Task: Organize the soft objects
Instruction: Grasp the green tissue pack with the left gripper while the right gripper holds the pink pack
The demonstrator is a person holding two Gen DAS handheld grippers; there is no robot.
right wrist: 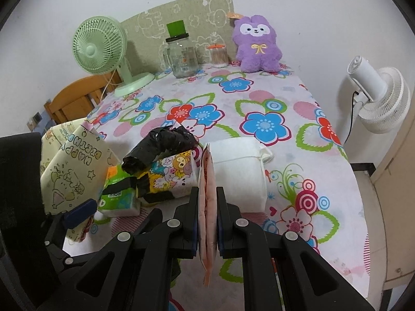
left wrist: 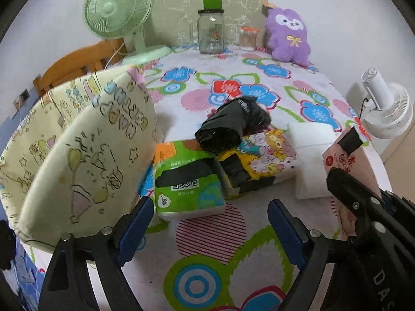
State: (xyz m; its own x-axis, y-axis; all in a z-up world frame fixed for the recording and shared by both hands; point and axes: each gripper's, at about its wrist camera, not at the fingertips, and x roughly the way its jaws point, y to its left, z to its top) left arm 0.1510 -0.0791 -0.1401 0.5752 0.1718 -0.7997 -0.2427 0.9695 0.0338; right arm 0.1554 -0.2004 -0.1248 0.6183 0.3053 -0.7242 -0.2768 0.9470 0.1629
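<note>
A table under a flowered cloth [right wrist: 259, 98] fills the room's corner, against a white wall. Nearest me, my right gripper [right wrist: 207, 223] is clamped on a thin pink packet [right wrist: 206, 181], held on edge and clear of the cloth, I judge so it can be dropped in upright. My left gripper [left wrist: 210, 223] stands wide with nothing between its blue pads [left wrist: 136, 223]; no earlier picture shows me how it got there. It sits just beside the cream fabric bin [left wrist: 77, 150] on the left, tilted with its mouth turned away from me, probably waiting to be steadied for filling. Just past the grippers lie a green tissue pack [left wrist: 186, 184] and a cartoon tissue pack [left wrist: 262, 155] side by side, a black roll of bags [left wrist: 230, 127] resting across them, and a white pad [right wrist: 238, 171] to their right. At the far edge stand a green fan [right wrist: 98, 49], a glass jar [right wrist: 181, 57], a tub of cotton swabs [right wrist: 219, 55] and a purple plush toy [right wrist: 256, 44], upright against a board. A white fan [right wrist: 376, 96] stands off the table at right.
</note>
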